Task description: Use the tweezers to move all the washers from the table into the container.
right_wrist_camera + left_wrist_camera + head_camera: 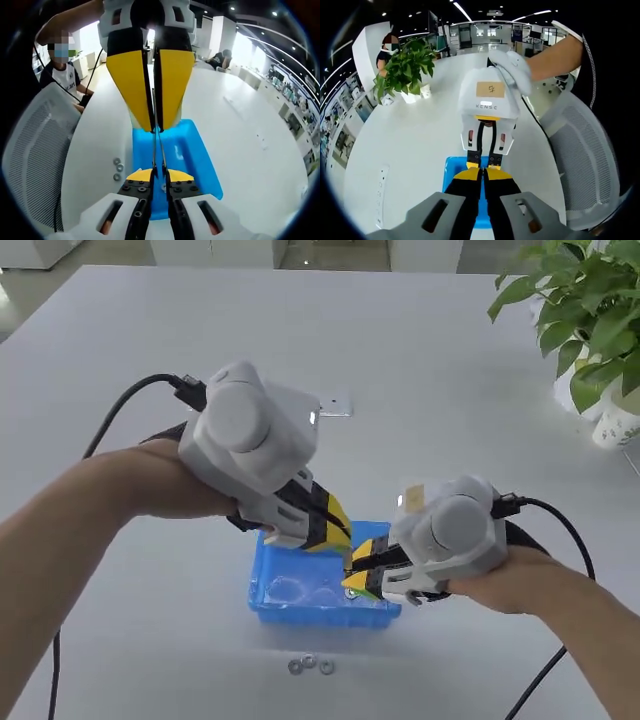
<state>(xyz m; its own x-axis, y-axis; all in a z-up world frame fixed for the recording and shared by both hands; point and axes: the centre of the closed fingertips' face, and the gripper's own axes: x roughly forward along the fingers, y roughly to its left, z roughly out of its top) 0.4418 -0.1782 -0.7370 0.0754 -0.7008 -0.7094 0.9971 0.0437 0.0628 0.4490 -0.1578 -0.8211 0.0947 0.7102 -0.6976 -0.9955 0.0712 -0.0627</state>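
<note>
The thin metal tweezers (156, 150) run between both grippers above the blue container (290, 595). My left gripper (335, 530) is shut on their far end; its yellow jaws (152, 125) point down at the right gripper's camera. My right gripper (358, 575) faces it, shut on the near end with its own yellow tips (159, 176) pressing the two prongs. In the left gripper view my left gripper (482, 172) meets the right gripper (484, 161) nose to nose over the container (452, 172). Three washers (310, 665) lie on the white table just in front of the container, also beside it (118, 169).
A potted plant (590, 310) stands at the table's far right, and a small white plate (335, 405) lies beyond the grippers. Black cables trail from both grippers. A mesh chair (585, 150) stands beside the table, with a seated person (62, 70) behind it.
</note>
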